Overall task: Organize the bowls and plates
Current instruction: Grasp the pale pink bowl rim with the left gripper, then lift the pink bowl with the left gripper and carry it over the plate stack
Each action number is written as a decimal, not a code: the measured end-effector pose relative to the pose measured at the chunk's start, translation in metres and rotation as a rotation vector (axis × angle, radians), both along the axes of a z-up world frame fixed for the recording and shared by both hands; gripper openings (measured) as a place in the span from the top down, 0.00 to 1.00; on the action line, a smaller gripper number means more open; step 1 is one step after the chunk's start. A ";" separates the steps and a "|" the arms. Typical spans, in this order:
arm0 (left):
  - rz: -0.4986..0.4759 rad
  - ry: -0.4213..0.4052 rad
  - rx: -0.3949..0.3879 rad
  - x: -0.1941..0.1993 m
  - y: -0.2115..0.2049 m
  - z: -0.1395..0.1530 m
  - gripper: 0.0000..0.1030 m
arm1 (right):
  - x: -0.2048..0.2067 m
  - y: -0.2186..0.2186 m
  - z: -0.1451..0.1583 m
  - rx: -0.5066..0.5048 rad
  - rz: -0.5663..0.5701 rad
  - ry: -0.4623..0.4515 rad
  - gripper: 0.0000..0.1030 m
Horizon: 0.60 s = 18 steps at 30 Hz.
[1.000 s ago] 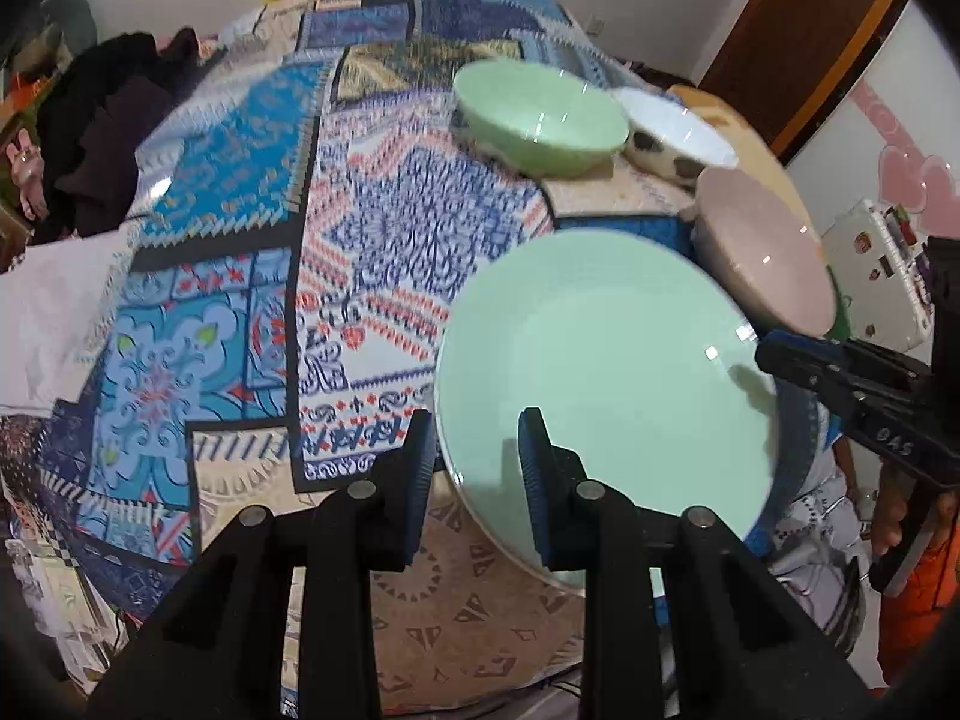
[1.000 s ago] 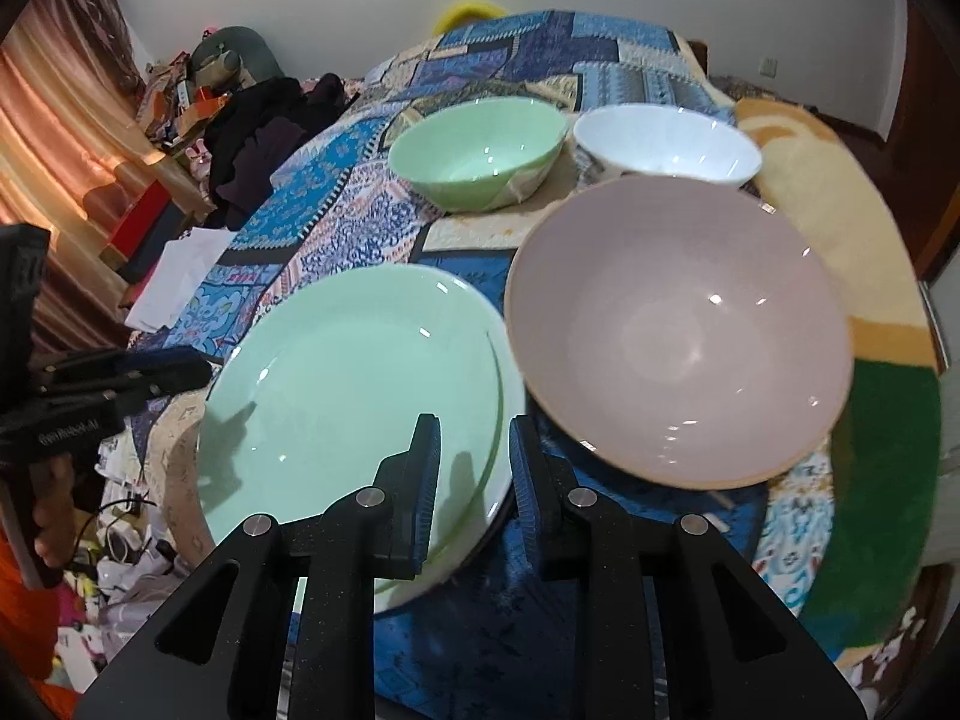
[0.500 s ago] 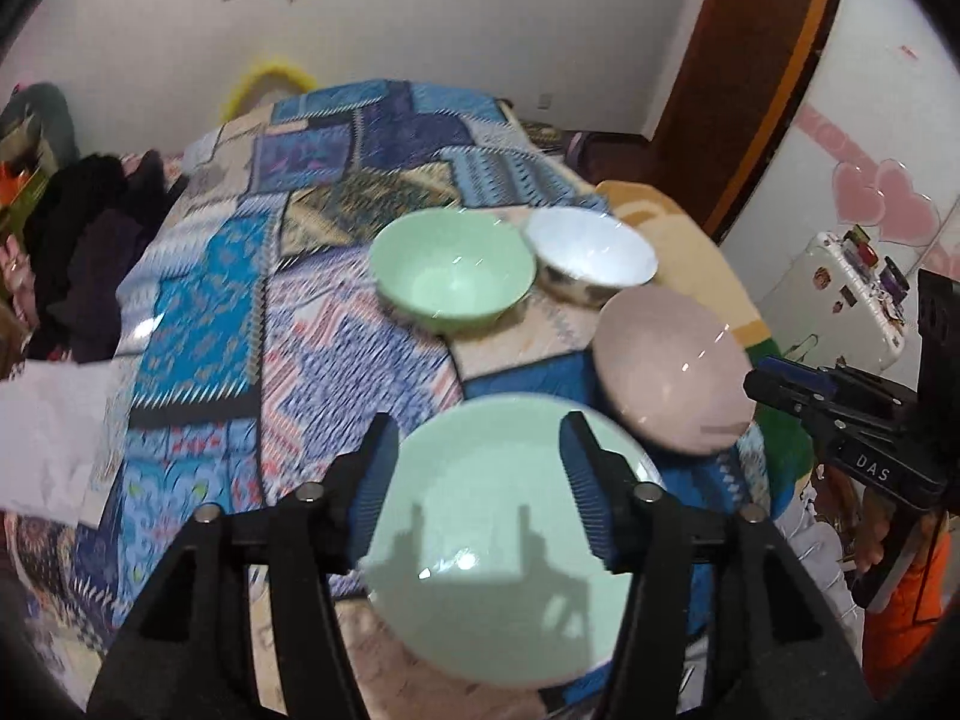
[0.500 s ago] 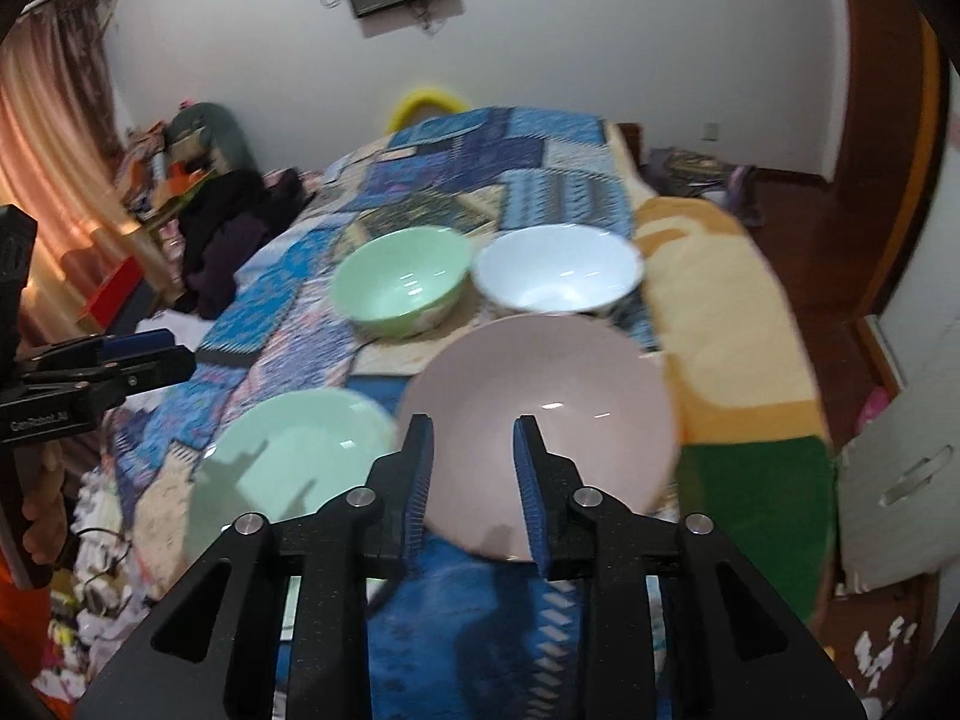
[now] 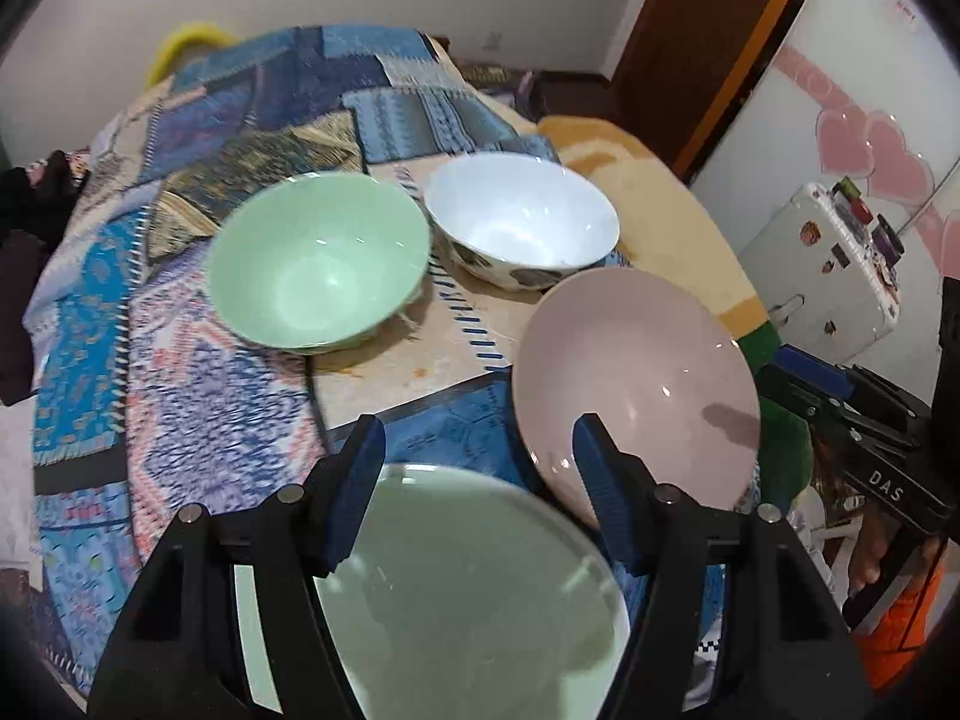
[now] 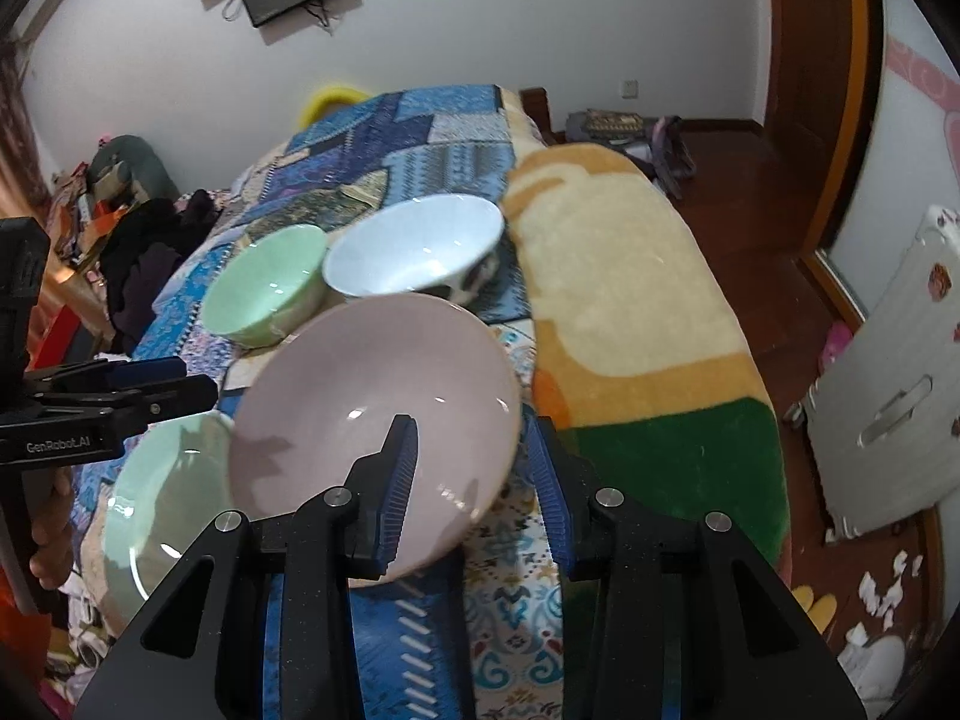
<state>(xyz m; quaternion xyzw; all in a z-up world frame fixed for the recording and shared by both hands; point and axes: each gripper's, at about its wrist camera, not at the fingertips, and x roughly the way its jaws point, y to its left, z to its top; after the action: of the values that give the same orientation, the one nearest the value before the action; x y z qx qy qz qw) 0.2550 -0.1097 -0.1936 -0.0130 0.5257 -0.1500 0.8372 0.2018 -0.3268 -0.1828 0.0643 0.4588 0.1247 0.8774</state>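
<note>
A bed covered by a patchwork quilt (image 5: 180, 312) carries four pieces of crockery: two plates and two bowls. Largest of these is the pink plate (image 5: 636, 384), tilted, its near edge overlapping the pale green plate (image 5: 480, 600), which lies flat at the quilt's near end. Beyond them stand a green bowl (image 5: 318, 264) and a white bowl (image 5: 522, 222) side by side, rims close together, both upright. Two grippers are in view. The left gripper (image 5: 474, 480) hangs over the green plate with its jaws about half spread and opening; nothing is between the pads and they touch nothing. The right gripper (image 6: 471, 474) has a narrower gap, also opening, and its fingers straddle the near right rim of the pink plate; whether a pad touches that rim cannot be told.
</note>
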 end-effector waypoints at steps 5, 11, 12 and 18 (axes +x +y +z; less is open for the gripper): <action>-0.017 0.047 0.003 0.014 -0.014 -0.022 0.37 | 0.004 -0.003 -0.015 0.030 -0.005 0.035 0.66; -0.031 0.099 -0.006 0.023 -0.024 -0.044 0.55 | 0.007 -0.001 -0.031 0.054 0.001 0.070 0.73; -0.033 0.108 -0.006 0.024 -0.026 -0.047 0.61 | 0.007 -0.001 -0.033 0.065 0.002 0.076 0.76; -0.068 0.133 -0.025 0.025 -0.035 -0.056 0.82 | 0.008 -0.002 -0.036 0.129 -0.003 0.091 0.82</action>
<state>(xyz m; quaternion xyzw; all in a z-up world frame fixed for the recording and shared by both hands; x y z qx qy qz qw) 0.2798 -0.1451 -0.2494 -0.0153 0.5784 -0.1838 0.7947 0.2095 -0.3292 -0.2187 0.1272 0.4890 0.1496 0.8499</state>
